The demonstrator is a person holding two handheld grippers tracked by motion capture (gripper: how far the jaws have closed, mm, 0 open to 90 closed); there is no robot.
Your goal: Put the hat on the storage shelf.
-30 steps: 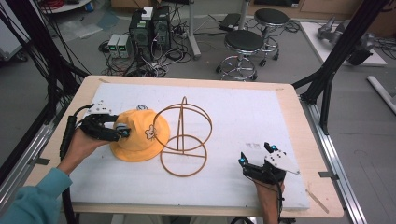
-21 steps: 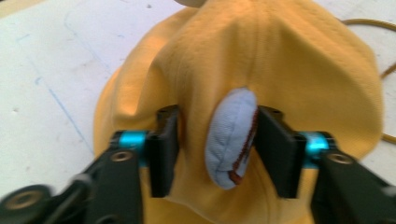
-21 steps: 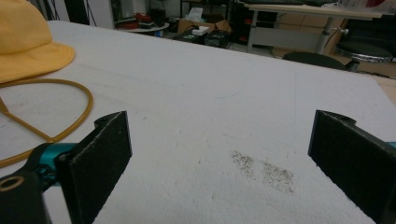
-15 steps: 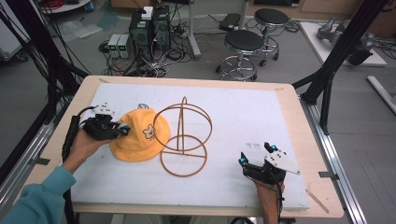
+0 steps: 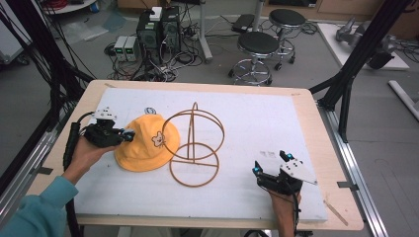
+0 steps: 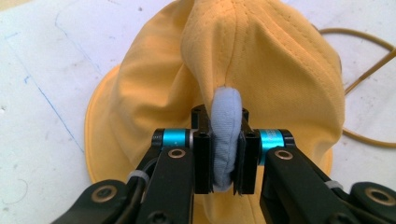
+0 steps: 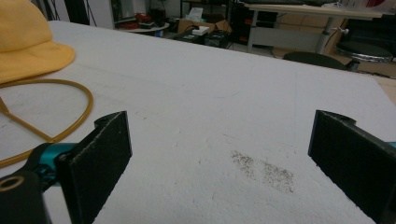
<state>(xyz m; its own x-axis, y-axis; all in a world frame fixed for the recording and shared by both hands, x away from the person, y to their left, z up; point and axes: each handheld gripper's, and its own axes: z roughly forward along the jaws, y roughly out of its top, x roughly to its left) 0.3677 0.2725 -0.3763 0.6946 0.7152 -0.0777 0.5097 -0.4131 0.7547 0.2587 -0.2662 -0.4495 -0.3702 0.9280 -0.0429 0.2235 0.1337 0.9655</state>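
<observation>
Left gripper: your left gripper (image 5: 126, 135) sits at about 9 o'clock on the white foam sheet (image 5: 276, 123); its black jaws are pinched tight on a fold of the soft yellow cloth bucket hat (image 5: 146, 143), with the hat's pale blue-grey lining (image 6: 225, 135) bulging up between the pads.
Hat: it lies brim-down at 9 to 10 o'clock, crown creased toward your jaws; stitched cotton, matte, a small flower patch (image 5: 158, 139) on the side facing the stand.
Stand: the thin golden-brown wire hat stand (image 5: 194, 148), an upright hoop over a flat ring base, stands near centre; the hat's brim touches or overlaps its 9 o'clock side.
Right gripper: your right gripper (image 7: 219, 154) rests at about 5 o'clock, jaws spread wide and holding nothing, over a grey speckled smudge (image 7: 264, 170) on the foam.
Open room: bare foam from 12 through 4 o'clock.
Edges: the light wooden table (image 5: 316, 133) shows as a narrow border round the foam; your right hand (image 5: 285, 202) is close to the near edge, and black frame struts (image 5: 356, 64) rise at 2 o'clock.
</observation>
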